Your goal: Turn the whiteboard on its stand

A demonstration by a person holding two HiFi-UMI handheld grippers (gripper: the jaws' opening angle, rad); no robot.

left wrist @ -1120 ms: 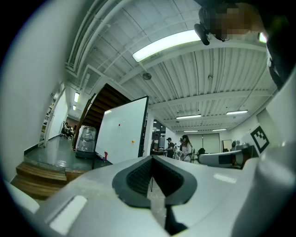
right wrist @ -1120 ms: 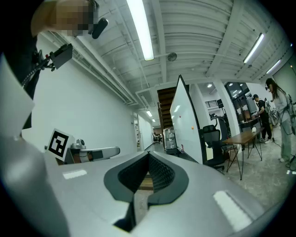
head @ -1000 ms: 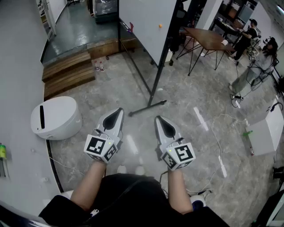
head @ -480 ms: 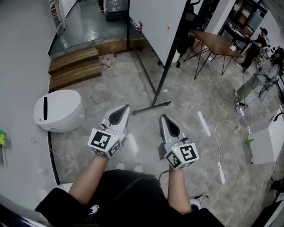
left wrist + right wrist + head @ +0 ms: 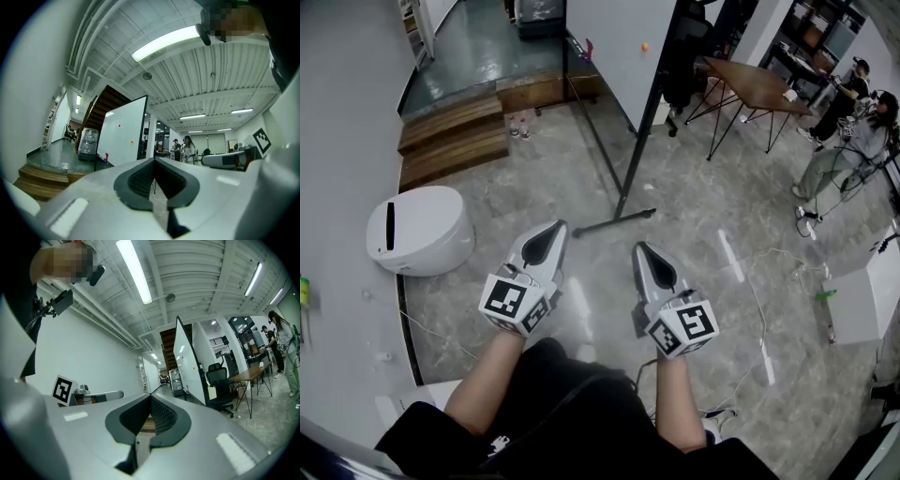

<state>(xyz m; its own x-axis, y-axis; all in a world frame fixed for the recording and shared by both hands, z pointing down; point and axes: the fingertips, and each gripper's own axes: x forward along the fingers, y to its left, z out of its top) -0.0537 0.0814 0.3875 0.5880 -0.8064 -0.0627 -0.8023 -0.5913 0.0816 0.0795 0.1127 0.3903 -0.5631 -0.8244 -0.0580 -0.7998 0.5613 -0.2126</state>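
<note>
The whiteboard (image 5: 614, 42) stands upright on a black metal stand (image 5: 623, 178) ahead of me, with a small orange magnet on its face. It also shows in the left gripper view as the whiteboard (image 5: 123, 131) and, edge-on, in the right gripper view as the whiteboard (image 5: 185, 359). My left gripper (image 5: 555, 227) and right gripper (image 5: 637, 247) are held side by side over the floor, well short of the stand's foot. Both are shut with nothing between the jaws.
A white round machine (image 5: 417, 230) sits on the floor at the left. Wooden steps (image 5: 455, 136) lie beyond it. A wooden table (image 5: 750, 84) and seated people (image 5: 853, 122) are at the right. Cables (image 5: 759, 281) and a white box (image 5: 862, 291) lie further right.
The view has shifted slightly; the whiteboard stand sits a little nearer. Both grippers keep the same side-by-side pose and stay shut.
</note>
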